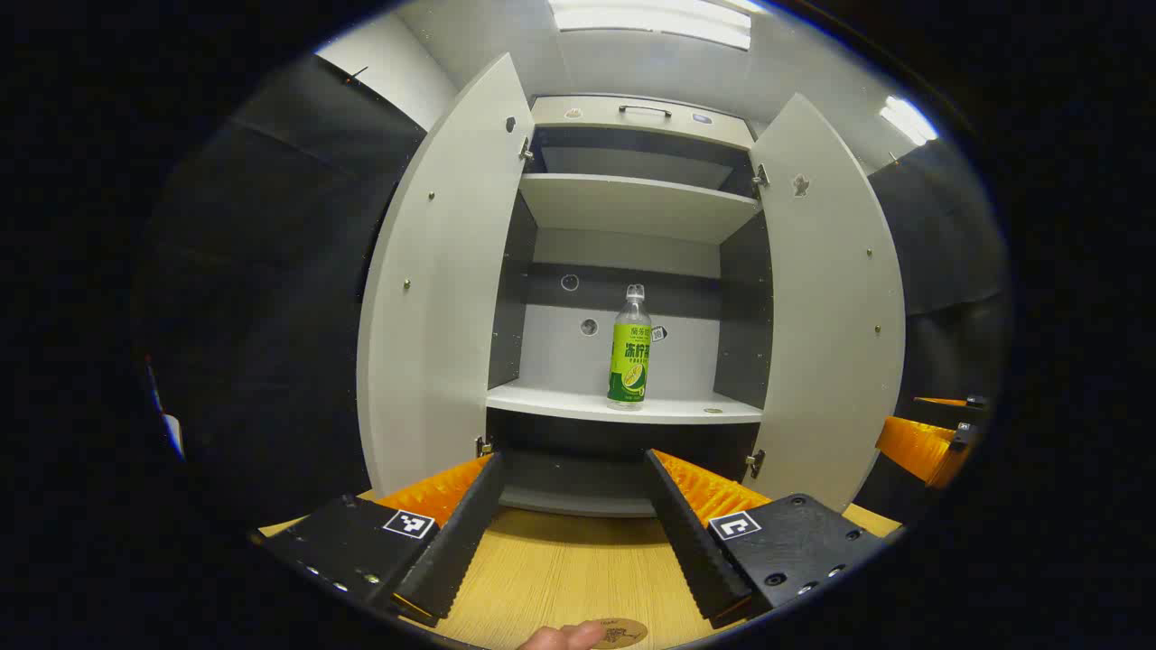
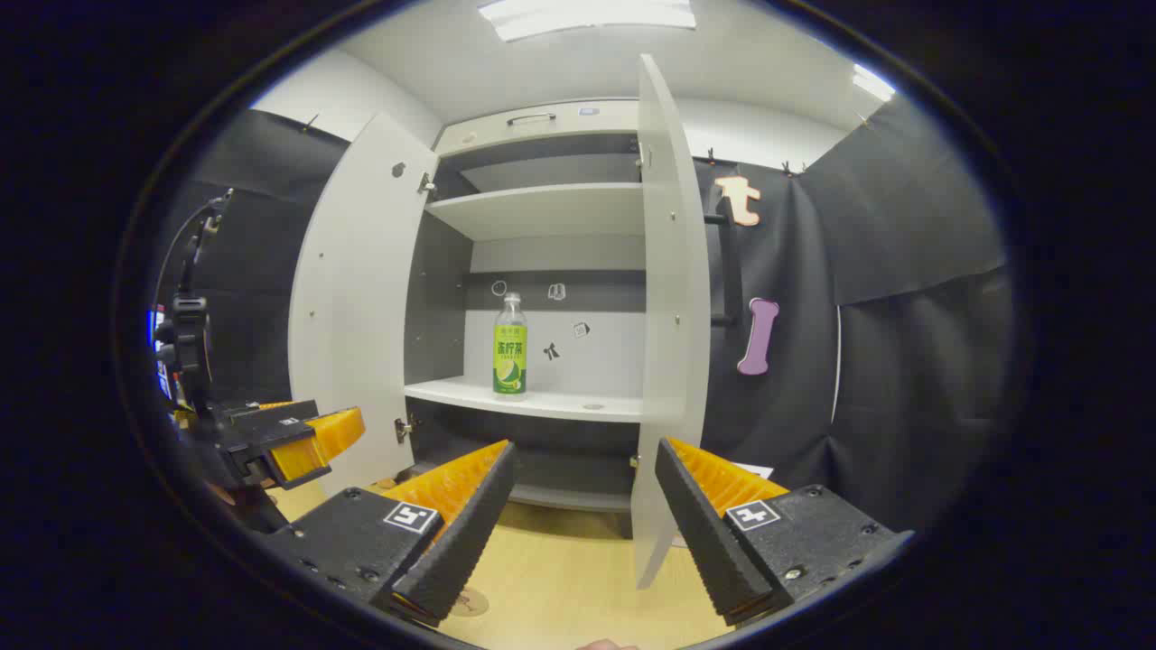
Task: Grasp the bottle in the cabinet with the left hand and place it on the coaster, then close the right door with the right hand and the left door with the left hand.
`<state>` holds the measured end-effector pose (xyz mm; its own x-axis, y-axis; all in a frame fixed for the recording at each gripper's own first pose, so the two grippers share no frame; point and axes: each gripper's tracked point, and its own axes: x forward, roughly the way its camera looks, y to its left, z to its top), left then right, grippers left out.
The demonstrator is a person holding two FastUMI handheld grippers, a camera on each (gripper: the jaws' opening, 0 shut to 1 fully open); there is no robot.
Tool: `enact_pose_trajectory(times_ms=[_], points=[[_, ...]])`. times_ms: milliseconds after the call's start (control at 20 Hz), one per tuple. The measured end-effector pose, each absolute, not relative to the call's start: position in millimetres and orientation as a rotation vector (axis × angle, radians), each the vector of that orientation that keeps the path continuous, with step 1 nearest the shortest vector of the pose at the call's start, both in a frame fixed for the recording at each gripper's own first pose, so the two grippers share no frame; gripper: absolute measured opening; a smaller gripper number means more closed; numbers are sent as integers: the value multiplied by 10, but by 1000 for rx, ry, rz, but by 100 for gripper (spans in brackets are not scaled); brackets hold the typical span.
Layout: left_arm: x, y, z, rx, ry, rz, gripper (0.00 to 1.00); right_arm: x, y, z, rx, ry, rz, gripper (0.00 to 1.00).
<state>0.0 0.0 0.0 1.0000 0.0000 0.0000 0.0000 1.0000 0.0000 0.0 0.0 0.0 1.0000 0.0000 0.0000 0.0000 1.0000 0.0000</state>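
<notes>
Fingers of my left gripper point(image 1: 573, 533) spread wide and empty over the pale wooden tabletop point(image 1: 560, 569), aimed at the clear plastic bottle with the green-and-yellow label point(image 1: 629, 348), upright on the white cabinet's middle shelf point(image 1: 551, 400), dead ahead and slightly right. My right gripper point(image 2: 582, 524), likewise open and empty, sits farther off-line.

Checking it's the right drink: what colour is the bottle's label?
Bright green with yellow, on the bottle; clearest in the left gripper view.

The bottle point(image 1: 629, 348) stands upright on the cabinet's lower shelf point(image 1: 560, 402).
</notes>
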Motion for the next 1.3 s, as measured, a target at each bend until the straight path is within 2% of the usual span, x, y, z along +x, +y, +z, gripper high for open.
enact_pose_trajectory(times_ms=[500, 750, 1000, 1300], points=[[26, 18, 2, 8, 4, 10, 94, 3, -50, -47, 20, 19, -5, 100], [164, -80, -9, 7, 40, -26, 95, -4, -64, -45, 25, 23, -15, 100], [653, -399, 172, 7, 52, -166, 94, -43, -104, -24, 20, 22, -32, 99], [1640, -672, 484, 52, 12, -234, 94, -105, -226, -10, 31, 20, -78, 100]])
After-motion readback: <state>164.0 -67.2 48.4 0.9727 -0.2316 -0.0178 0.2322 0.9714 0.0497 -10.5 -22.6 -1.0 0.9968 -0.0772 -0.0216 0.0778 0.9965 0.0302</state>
